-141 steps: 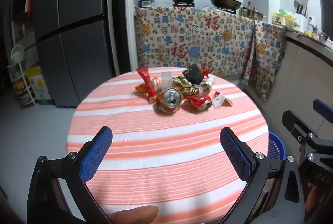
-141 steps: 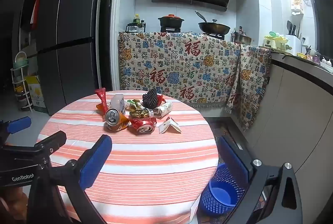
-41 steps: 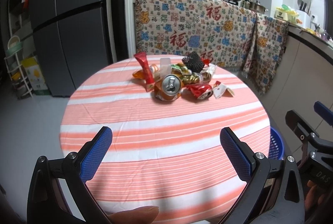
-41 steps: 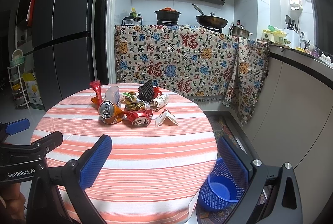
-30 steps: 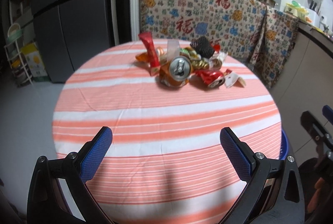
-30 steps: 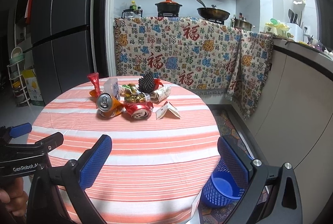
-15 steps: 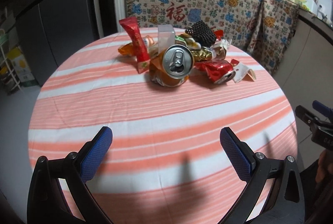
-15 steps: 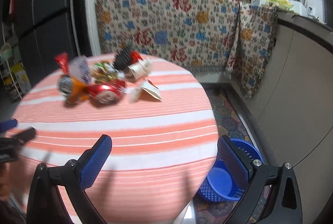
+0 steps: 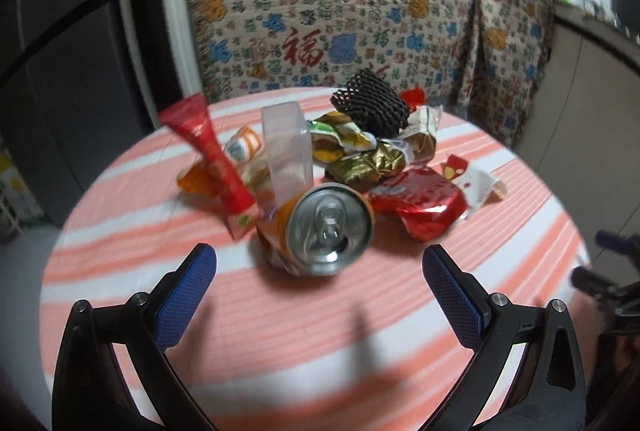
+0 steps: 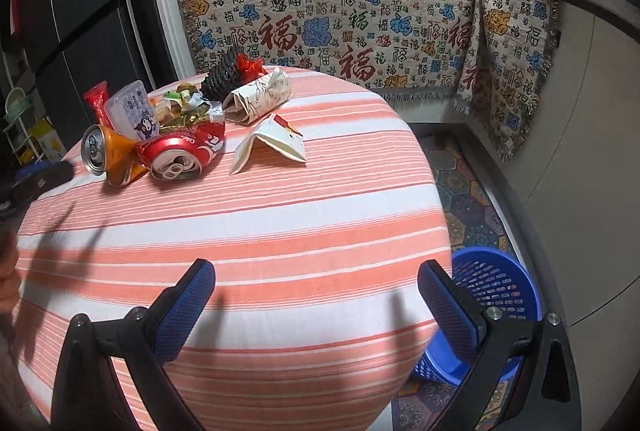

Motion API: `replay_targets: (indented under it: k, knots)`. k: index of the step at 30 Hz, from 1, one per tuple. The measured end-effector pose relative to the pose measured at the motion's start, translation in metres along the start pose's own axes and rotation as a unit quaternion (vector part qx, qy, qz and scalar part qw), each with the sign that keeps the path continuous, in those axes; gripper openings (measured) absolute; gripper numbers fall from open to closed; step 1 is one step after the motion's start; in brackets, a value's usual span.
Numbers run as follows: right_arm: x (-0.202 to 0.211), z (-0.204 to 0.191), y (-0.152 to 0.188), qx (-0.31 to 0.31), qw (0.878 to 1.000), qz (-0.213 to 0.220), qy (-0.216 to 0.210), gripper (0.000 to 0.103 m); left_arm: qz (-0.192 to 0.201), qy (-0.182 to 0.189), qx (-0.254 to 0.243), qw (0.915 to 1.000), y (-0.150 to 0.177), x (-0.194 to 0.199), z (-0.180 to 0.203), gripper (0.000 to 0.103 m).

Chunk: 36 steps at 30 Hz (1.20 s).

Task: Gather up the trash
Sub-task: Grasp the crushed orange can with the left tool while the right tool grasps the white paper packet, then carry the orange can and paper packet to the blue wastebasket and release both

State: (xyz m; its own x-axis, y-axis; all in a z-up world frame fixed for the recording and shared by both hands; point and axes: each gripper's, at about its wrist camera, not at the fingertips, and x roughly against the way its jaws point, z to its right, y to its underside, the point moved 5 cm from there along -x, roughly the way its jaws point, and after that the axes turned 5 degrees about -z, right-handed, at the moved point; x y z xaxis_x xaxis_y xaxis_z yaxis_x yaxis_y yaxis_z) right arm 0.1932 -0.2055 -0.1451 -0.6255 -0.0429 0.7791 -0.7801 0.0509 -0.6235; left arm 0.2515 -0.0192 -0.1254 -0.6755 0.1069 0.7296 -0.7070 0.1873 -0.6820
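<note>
On the floor right of the desk (image 10: 280,231), a blue basket (image 10: 496,283) is seen; its contents cannot be told. Both grippers' fingers are held apart: left gripper (image 9: 320,285), right gripper (image 10: 316,289).

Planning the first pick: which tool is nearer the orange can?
Left. The left tool sits open right before the orange can; the right tool is open near the table edge, well short of it.

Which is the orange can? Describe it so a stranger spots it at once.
On the round striped table, find the trash heap. At its near left end lies the orange can on its side, crumpled, silver top facing the left gripper. The red can beside it is the only other can.
</note>
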Motion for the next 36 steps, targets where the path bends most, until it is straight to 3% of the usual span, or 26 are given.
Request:
replay_targets:
  k: [4, 5, 6, 7, 15, 17, 19, 22, 27, 28, 29, 30, 32, 36]
  knots:
    - [-0.001, 0.002, -0.002, -0.003, 1.000, -0.001, 0.002, 0.103, -0.019, -0.001, -0.023, 0.9996, -0.008, -0.028, -0.003, 0.100]
    - [-0.002, 0.002, -0.003, -0.002, 1.000, -0.001, 0.003, 0.103, -0.019, 0.003, -0.024, 0.9995, -0.010, -0.031, -0.003, 0.096]
    - [-0.002, 0.003, -0.003, -0.001, 1.000, -0.001, 0.003, 0.103, -0.020, 0.011, -0.029, 0.9993, -0.011, -0.033, -0.002, 0.078]
    - [-0.003, 0.004, -0.004, 0.001, 1.000, -0.002, 0.005, 0.103, -0.024, 0.019, -0.033, 0.9990, -0.011, -0.034, -0.001, 0.076]
    - [-0.016, 0.008, -0.037, 0.028, 1.000, 0.008, 0.009, 0.103, -0.003, 0.046, -0.005, 0.9989, 0.006, 0.000, 0.001, 0.073]
    - [-0.025, 0.007, -0.049, 0.035, 0.999, 0.007, -0.008, 0.102, -0.003, 0.053, 0.007, 0.9986, 0.012, 0.009, 0.000, 0.073]
    - [-0.036, 0.002, -0.059, 0.037, 0.998, -0.005, -0.043, 0.094, -0.005, 0.056, 0.020, 0.9982, 0.018, 0.016, -0.001, 0.073]
    - [-0.057, -0.007, -0.077, 0.030, 0.996, -0.028, -0.078, 0.094, -0.005, 0.057, 0.031, 0.9979, 0.026, 0.024, 0.001, 0.073]
    - [-0.084, -0.027, -0.104, 0.035, 0.996, -0.037, -0.080, 0.094, -0.001, 0.050, 0.031, 0.9983, 0.033, 0.032, 0.005, 0.073]
    - [-0.090, -0.028, -0.106, 0.037, 0.996, -0.045, -0.074, 0.088, -0.001, 0.049, 0.032, 0.9983, 0.034, 0.033, 0.005, 0.073]
    - [-0.100, -0.030, -0.107, 0.041, 0.995, -0.063, -0.067, 0.050, 0.000, 0.050, 0.034, 0.9982, 0.035, 0.035, 0.005, 0.073]
    - [-0.106, -0.031, -0.106, 0.041, 0.994, -0.079, -0.065, 0.045, 0.001, 0.054, 0.037, 0.9979, 0.035, 0.036, 0.005, 0.073]
    - [-0.102, -0.025, -0.107, 0.021, 0.994, -0.082, -0.075, 0.023, 0.004, 0.065, 0.045, 0.9969, 0.036, 0.041, 0.003, 0.073]
    - [-0.070, -0.013, -0.100, -0.001, 0.992, -0.077, -0.104, 0.019, 0.012, 0.090, 0.065, 0.9938, 0.035, 0.054, -0.001, 0.073]
